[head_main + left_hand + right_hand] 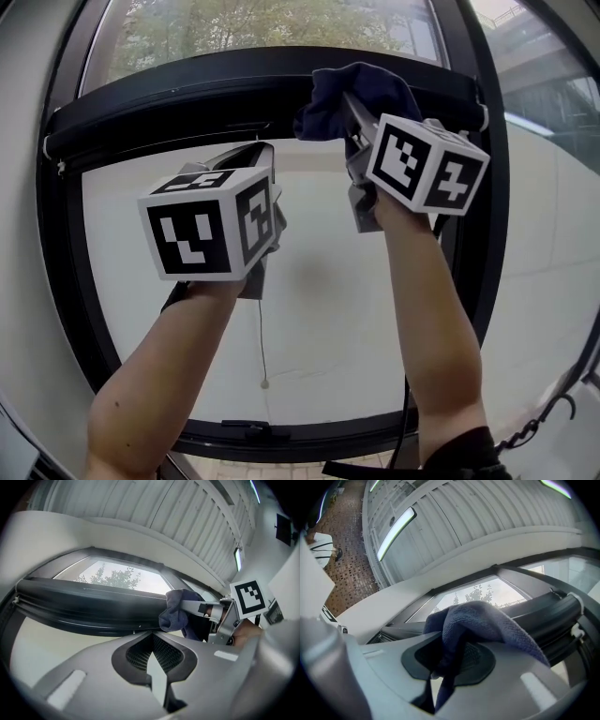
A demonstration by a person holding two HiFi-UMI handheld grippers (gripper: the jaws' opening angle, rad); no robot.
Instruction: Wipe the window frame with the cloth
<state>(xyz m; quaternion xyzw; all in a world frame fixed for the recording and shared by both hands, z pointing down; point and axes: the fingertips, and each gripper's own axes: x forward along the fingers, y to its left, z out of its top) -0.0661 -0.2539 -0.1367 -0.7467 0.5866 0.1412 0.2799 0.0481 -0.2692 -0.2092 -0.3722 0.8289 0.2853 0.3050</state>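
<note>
Right gripper view: cloth between jaws of right claw.

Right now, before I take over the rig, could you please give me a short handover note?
Right tool: shut on the blue cloth, held up at the right part of the black top bar of the window frame.
Left tool: shut, empty, lower, off the frame.
Done: cloth is at the frame; how much is wiped does not show.
Left: wipe along the bar and the sides.
</note>
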